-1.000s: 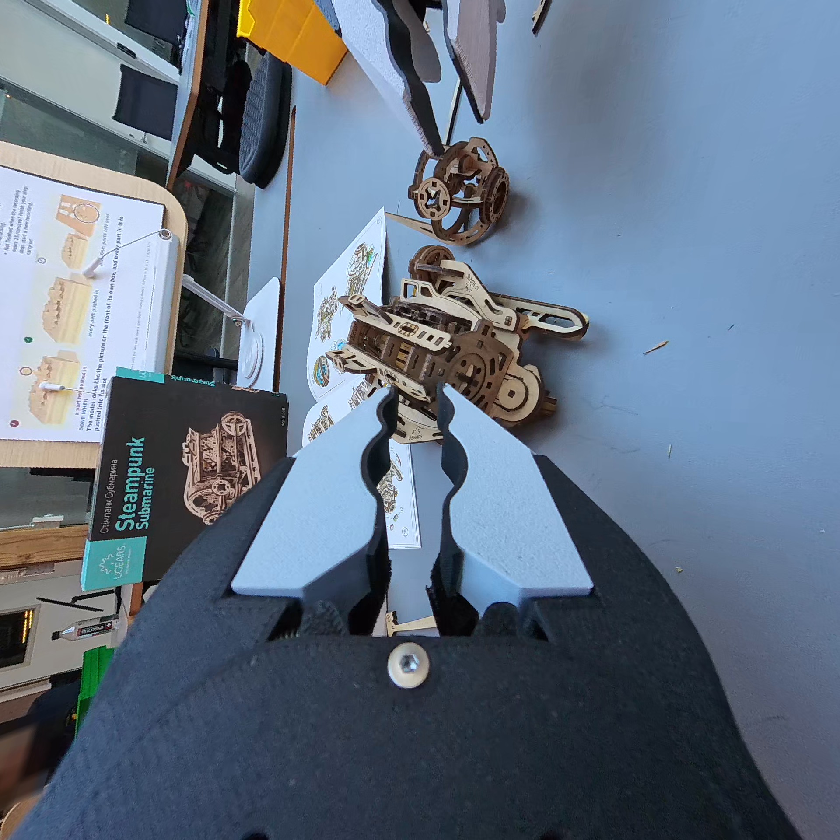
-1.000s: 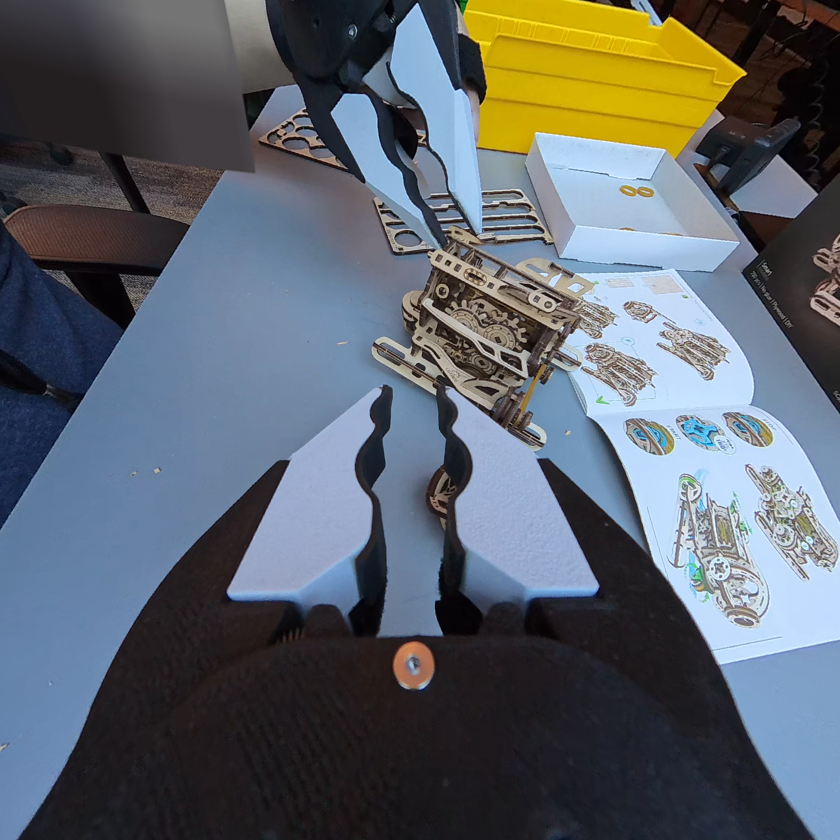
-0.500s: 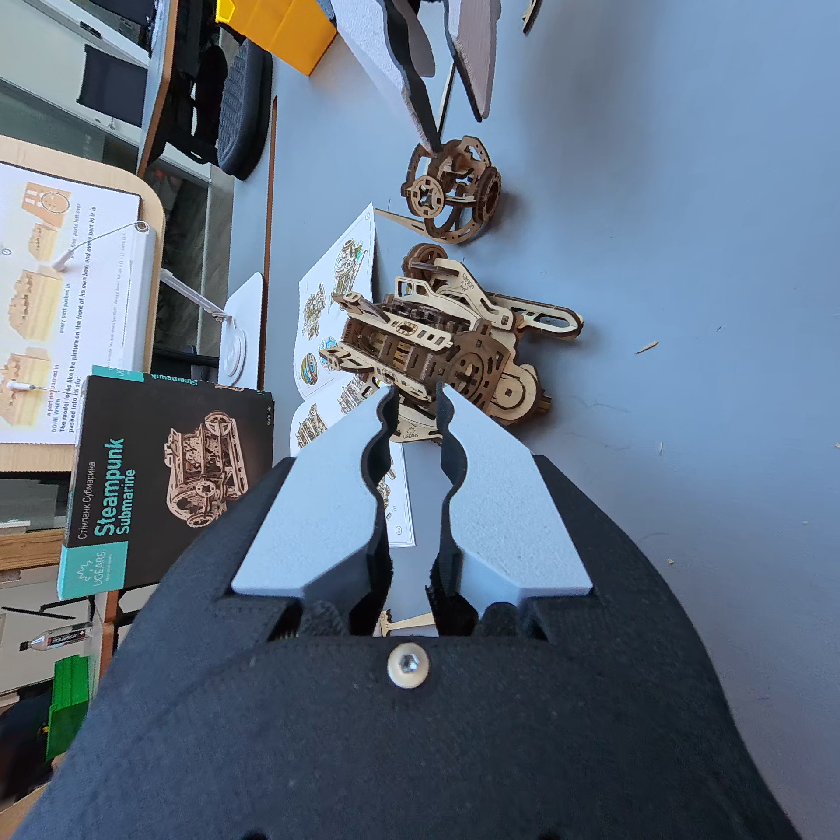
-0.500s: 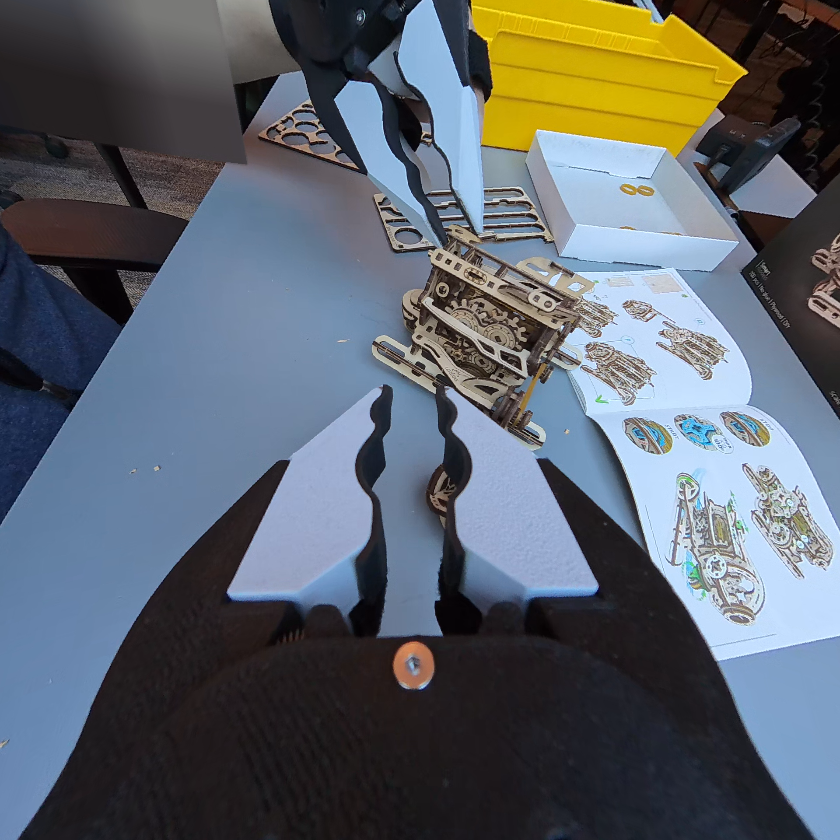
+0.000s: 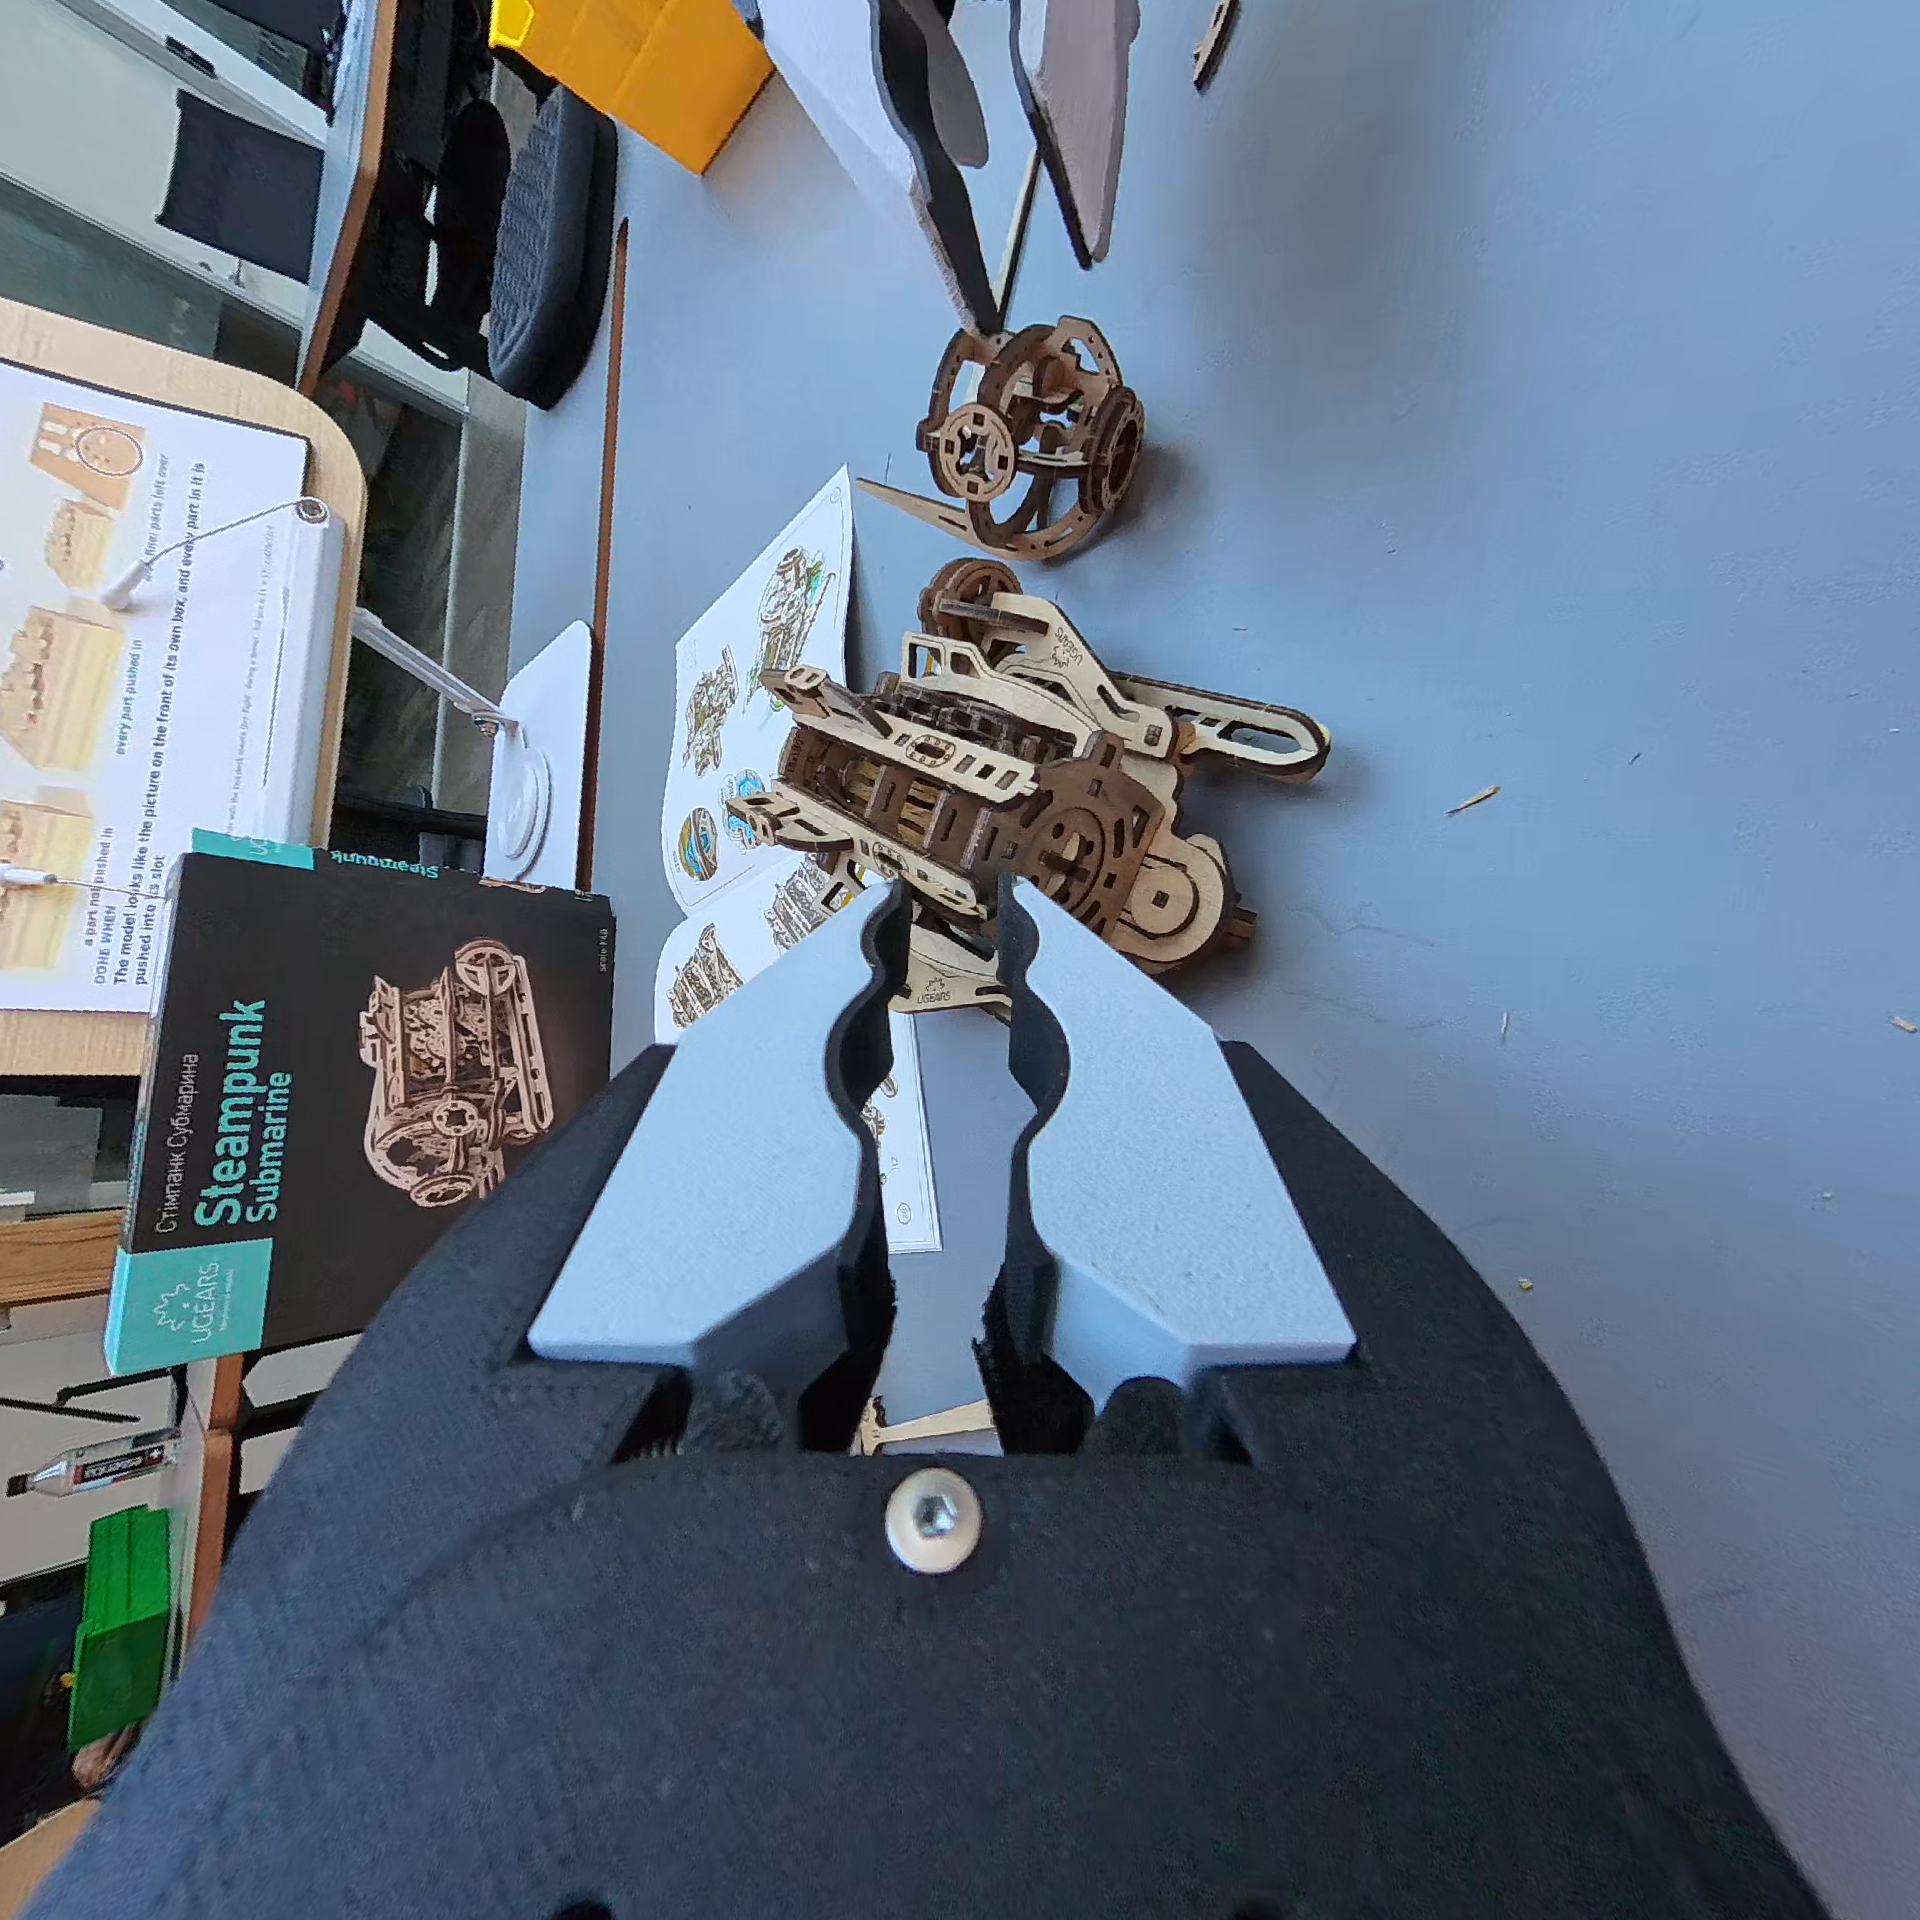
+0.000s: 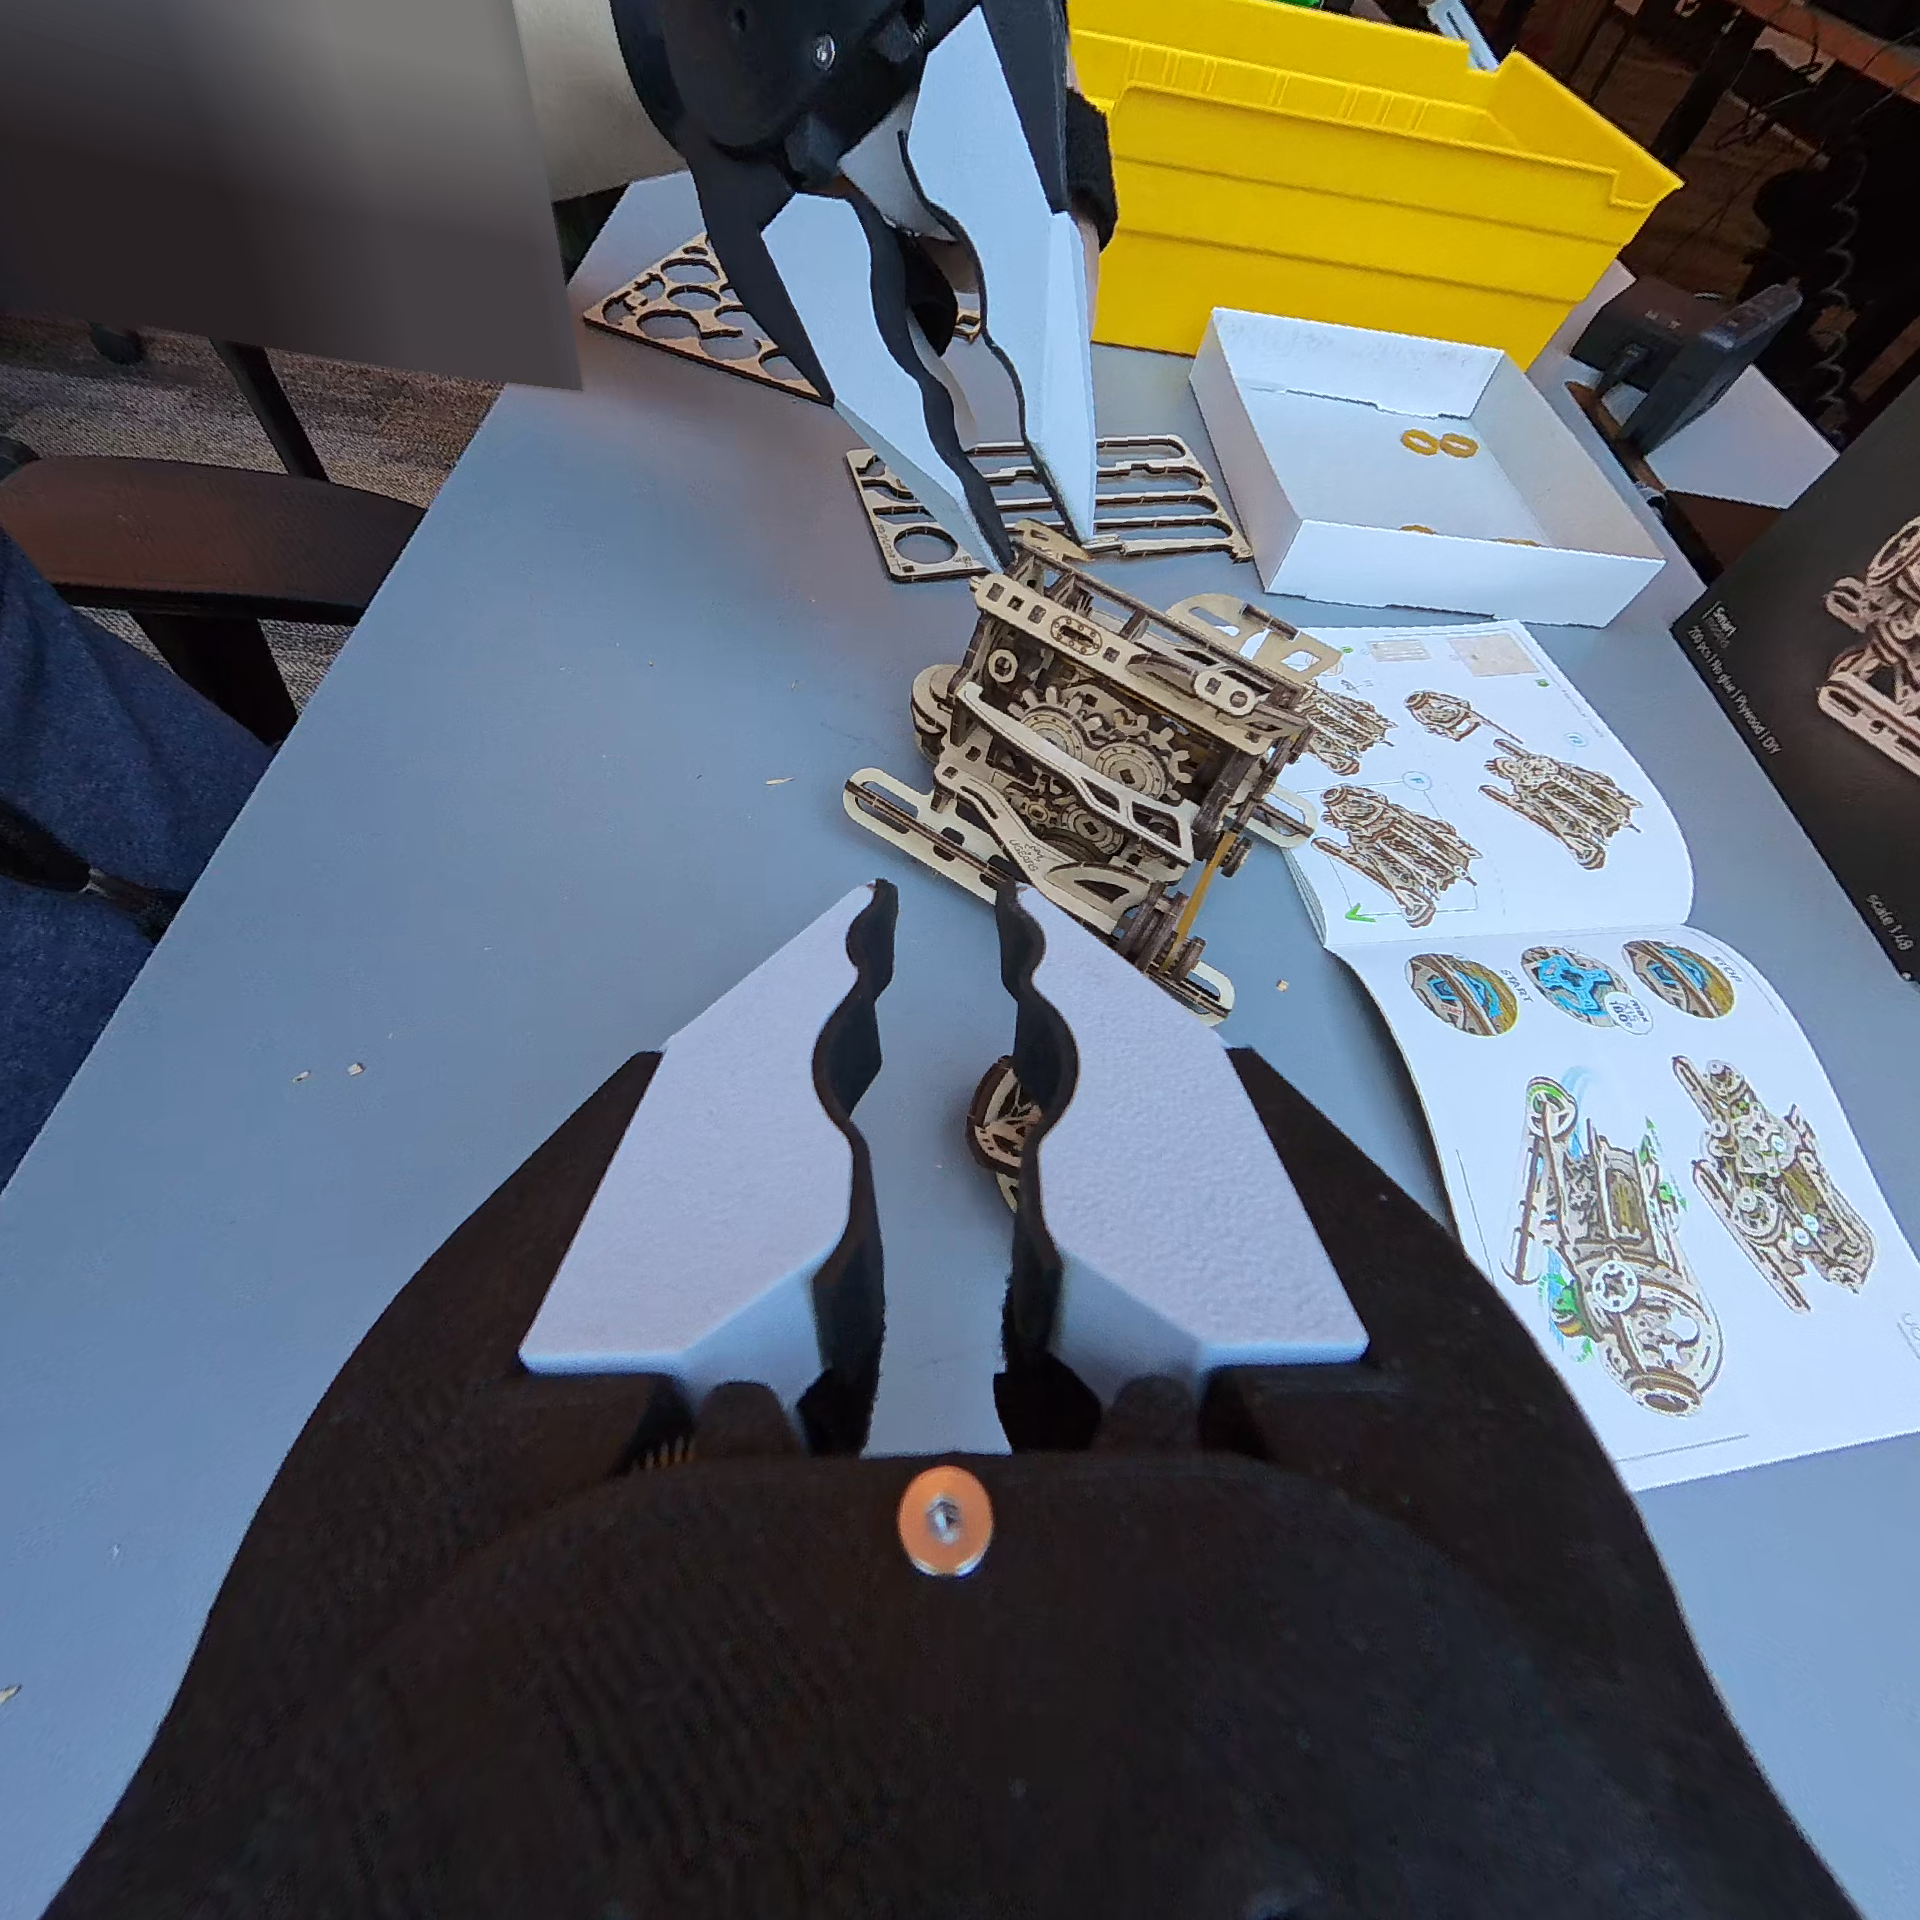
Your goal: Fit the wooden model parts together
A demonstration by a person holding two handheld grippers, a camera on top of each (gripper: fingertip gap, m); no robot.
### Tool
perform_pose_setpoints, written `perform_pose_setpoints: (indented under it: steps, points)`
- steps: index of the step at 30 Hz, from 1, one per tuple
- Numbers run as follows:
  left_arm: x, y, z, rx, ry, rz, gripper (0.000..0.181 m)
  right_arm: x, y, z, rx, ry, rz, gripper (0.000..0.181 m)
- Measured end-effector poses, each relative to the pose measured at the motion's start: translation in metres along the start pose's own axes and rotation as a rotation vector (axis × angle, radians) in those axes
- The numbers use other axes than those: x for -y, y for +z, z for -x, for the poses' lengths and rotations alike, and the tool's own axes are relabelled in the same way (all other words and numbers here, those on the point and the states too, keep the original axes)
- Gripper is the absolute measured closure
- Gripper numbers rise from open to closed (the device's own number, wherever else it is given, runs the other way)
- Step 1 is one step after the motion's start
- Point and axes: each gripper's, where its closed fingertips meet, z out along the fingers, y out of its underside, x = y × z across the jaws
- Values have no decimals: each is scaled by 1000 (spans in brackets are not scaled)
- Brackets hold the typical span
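The wooden model body [image 5: 1018, 810] lies on the grey table [image 5: 1558, 520], seen also in the right wrist view [image 6: 1091, 758]. A separate round wooden cage part [image 5: 1029, 436] lies just beyond it. My left gripper [image 5: 951, 894] is slightly open and empty, its tips just above the body's near corner; it also shows in the right wrist view [image 6: 1029, 535]. My right gripper [image 6: 940, 894] is slightly open and empty, hovering short of the body, over the cage part [image 6: 997, 1127]. In the left wrist view it hangs over that part [image 5: 1008, 208].
An open instruction booklet [image 6: 1558, 1039] lies right of the model. A white box tray [image 6: 1434, 488], yellow bins [image 6: 1351, 177] and cut-out plywood sheets [image 6: 1153, 499] are behind. A black kit box [image 5: 343, 1091] stands at the table edge. A person's leg [image 6: 83, 831] is left. The left gripper's tips are roughly 11 cm from the right gripper's.
My left gripper has shifted slightly near the model's corner. My right gripper and the wooden parts have not moved.
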Motion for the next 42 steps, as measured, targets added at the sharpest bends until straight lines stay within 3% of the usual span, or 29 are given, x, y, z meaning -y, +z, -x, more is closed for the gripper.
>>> perform_pose_setpoints:
  steps: [5, 10, 12, 15, 18, 23, 32, 42]
  points:
    - [1, -3, 2, 35, -82, -31, 164, 0, -3, -3, -18, -6, -5, 163]
    - [-1, -15, 3, 90, -354, -72, 162, 6, -3, -11, -67, 13, -33, 162]
    - [2, -18, -4, 85, -502, -91, 163, 23, -4, -19, -64, 161, -95, 161]
    - [4, -25, -5, 151, -613, -116, 161, 61, -6, -17, 78, 436, -224, 155]
    - [-1, -26, -4, 184, -711, -136, 161, 69, 9, -4, 208, 627, -163, 148]
    - [-1, -11, -12, 14, -914, -197, 152, 70, 37, -3, 291, 884, -129, 146]
    - [7, -5, -12, -5, -896, -219, 155, 71, 52, -22, 227, 1223, -180, 155]
    - [19, -4, -15, 43, -876, -196, 156, 59, 65, -23, 146, 1328, -12, 150]
